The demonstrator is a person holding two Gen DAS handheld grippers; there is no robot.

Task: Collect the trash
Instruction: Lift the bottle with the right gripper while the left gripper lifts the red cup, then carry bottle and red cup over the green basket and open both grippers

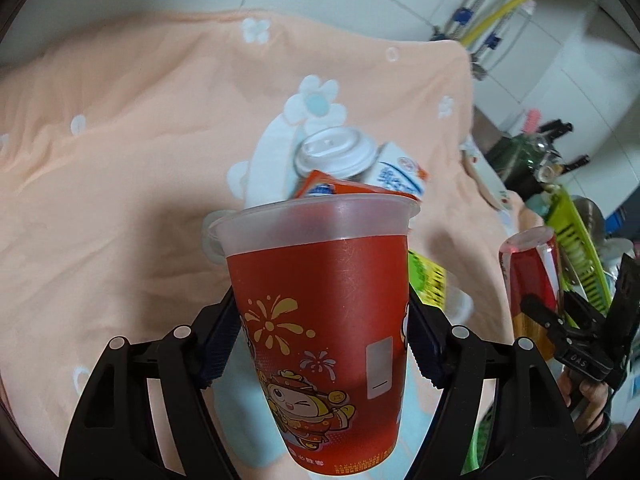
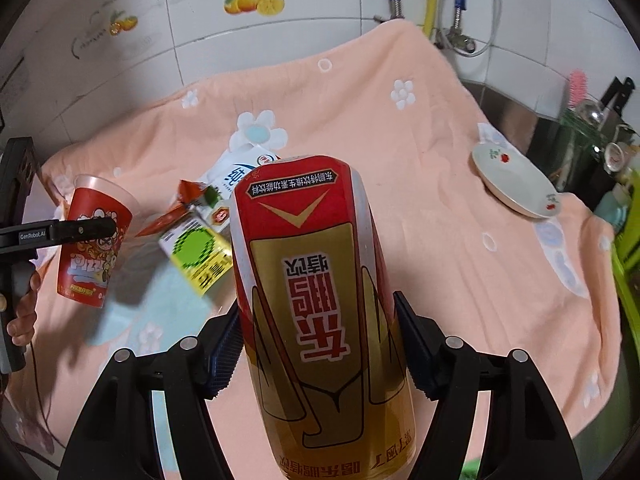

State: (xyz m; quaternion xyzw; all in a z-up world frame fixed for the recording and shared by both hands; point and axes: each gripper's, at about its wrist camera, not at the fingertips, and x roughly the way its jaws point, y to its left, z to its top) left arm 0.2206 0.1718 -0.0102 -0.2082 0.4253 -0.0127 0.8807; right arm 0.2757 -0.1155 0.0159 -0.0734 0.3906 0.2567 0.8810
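My left gripper [image 1: 320, 336] is shut on a red plastic cup [image 1: 320, 320] with a cartoon print, held above the peach flowered cloth [image 1: 120, 160]. The cup also shows in the right wrist view [image 2: 94, 240], with the left gripper [image 2: 80, 230] around it. My right gripper [image 2: 320, 344] is shut on a red and gold drink can [image 2: 316, 280], also seen in the left wrist view [image 1: 528, 276]. More trash lies on the cloth: a white lidded cup [image 1: 336, 152], a white and blue milk carton [image 2: 236, 172], an orange wrapper [image 2: 188, 200] and a yellow-green box [image 2: 198, 256].
A white plate [image 2: 512, 180] with red flowers lies at the cloth's right edge. A tiled wall [image 2: 280, 40] with pipes stands behind. Kitchen clutter and a green rack [image 1: 576, 240] sit to the right.
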